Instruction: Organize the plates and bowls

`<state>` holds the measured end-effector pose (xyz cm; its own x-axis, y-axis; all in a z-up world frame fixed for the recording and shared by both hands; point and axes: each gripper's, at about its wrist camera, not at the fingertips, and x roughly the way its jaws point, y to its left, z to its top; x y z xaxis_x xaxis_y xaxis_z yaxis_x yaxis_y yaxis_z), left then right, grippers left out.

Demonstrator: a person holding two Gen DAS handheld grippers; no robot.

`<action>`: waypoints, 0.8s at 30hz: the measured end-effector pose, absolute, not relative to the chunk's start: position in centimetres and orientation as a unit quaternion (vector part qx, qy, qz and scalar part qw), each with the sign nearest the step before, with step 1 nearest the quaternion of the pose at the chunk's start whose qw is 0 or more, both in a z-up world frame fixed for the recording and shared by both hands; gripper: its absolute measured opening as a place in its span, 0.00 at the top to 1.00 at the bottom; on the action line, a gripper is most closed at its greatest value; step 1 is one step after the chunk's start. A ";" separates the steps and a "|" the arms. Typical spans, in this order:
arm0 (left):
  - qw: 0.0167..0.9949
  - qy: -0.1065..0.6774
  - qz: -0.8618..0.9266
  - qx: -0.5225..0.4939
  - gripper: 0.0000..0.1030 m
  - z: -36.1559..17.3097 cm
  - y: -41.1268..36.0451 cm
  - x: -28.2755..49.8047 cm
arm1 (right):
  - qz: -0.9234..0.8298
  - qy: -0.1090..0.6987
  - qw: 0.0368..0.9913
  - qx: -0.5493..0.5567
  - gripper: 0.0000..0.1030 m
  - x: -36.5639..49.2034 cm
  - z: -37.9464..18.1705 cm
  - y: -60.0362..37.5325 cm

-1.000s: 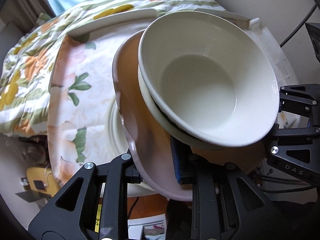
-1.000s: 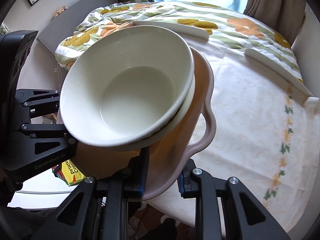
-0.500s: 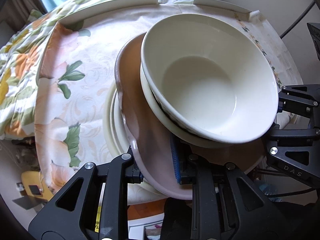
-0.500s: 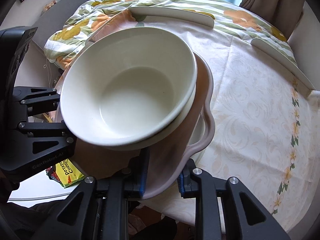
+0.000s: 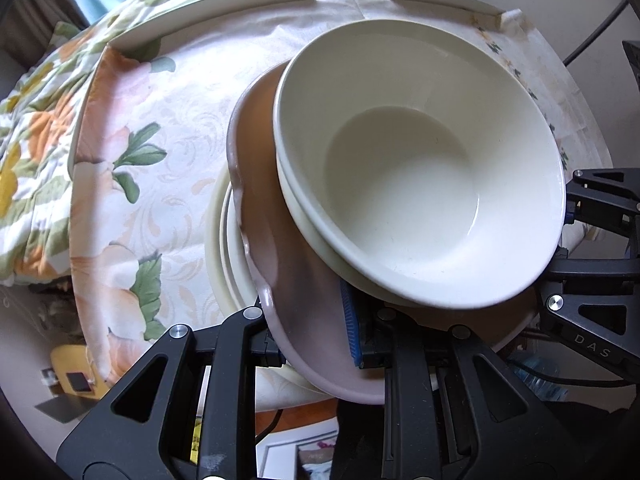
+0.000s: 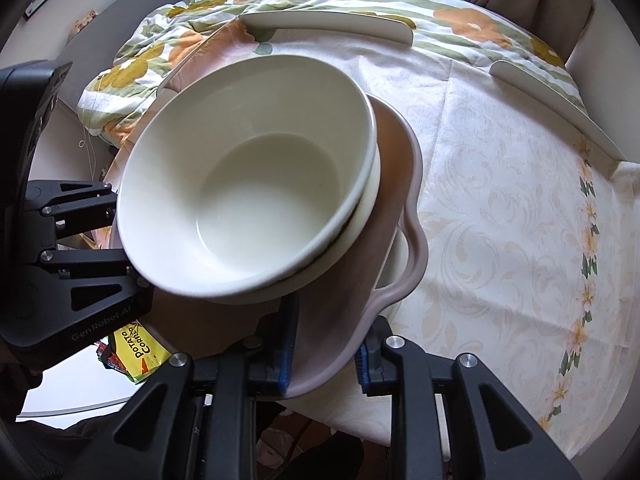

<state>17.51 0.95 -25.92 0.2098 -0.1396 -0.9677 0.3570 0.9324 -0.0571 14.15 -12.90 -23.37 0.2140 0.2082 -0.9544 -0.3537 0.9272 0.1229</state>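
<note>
Left gripper (image 5: pixel 314 326): jaws clamped on the near rim of the pink plate (image 5: pixel 296 280), one blue pad on top of the plate, the other finger under it. Right gripper (image 6: pixel 326 350): jaws clamped on the same pink plate (image 6: pixel 360 280) at its opposite rim, blue pads on either face. Both tools point steeply down.

Pink plate spans between the two grippers, wavy rim, tilted. On it, just ahead of both sets of fingers, sit two nested cream bowls (image 5: pixel 416 168), upper bowl leaning in the lower; both empty. Same bowls (image 6: pixel 256 196) fill the centre of the right view.

Below the pink plate, to the left of the left gripper, the edges of a stack of cream plates (image 5: pixel 222 248) show on the tablecloth (image 5: pixel 168 128); whether the pink plate touches the stack cannot be told.

Table (image 6: pixel 500 208) extends ahead; white raised rim pieces (image 6: pixel 328 26) at its far edge. Floral quilt (image 6: pixel 152 56) beyond.
</note>
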 end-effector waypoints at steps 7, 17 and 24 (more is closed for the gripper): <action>0.741 0.642 -0.173 0.090 0.80 -26.2 0.9 18.3 | 0.181 0.627 0.756 -0.045 0.75 14.9 -23.4 -13.0; 0.718 0.653 -0.208 0.125 0.43 -25.2 -0.3 18.5 | 0.184 0.651 0.737 -0.014 0.72 15.2 -23.3 -13.3; 0.719 0.657 -0.198 0.112 0.40 -24.0 0.5 18.6 | 0.183 0.650 0.737 0.007 0.58 14.8 -22.4 -14.0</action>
<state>18.63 0.48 -23.98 0.0580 -0.1366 -0.9889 0.4314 0.8968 -0.0986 14.80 -13.98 -22.40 0.0873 0.2794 -0.9562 -0.2603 0.9329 0.2489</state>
